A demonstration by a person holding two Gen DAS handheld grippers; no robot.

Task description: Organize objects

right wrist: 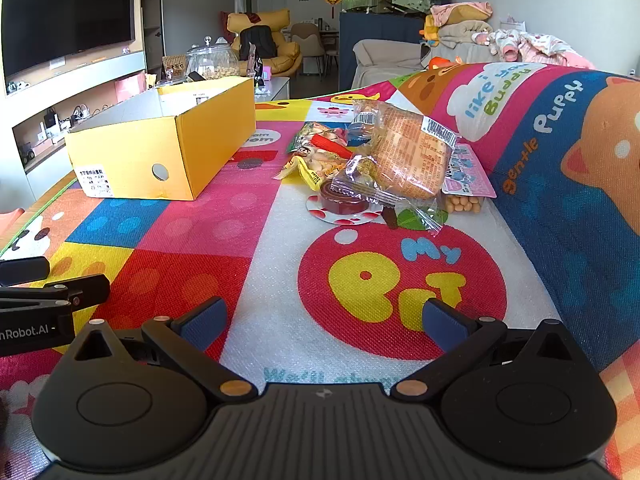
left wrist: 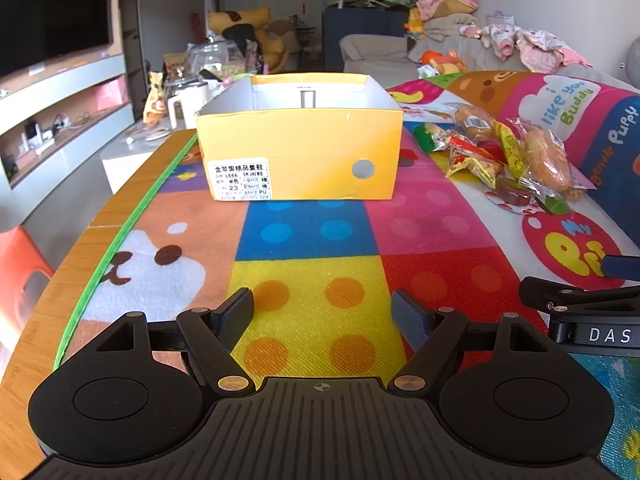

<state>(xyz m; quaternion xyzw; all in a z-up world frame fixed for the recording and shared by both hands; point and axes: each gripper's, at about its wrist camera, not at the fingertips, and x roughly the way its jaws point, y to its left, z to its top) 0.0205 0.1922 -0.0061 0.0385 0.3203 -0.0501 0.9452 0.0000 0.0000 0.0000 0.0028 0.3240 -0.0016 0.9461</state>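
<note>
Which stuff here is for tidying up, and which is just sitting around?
For the job: yellow shoebox, open and empty; snack packets piled beside it; both tongs, open.

Just lying about: glass jar, white jug, television, laundry on the sofa.

Open mat ahead: the colourful play mat lies bare between both grippers and the things beyond.
Box: a yellow box stands open-topped, its near wall blocking a low approach.
Snack pile: wrapped snacks heap just right of the box, a bare strip between.
Right edge: the mat rises into a fold hemming in the pile.
</note>
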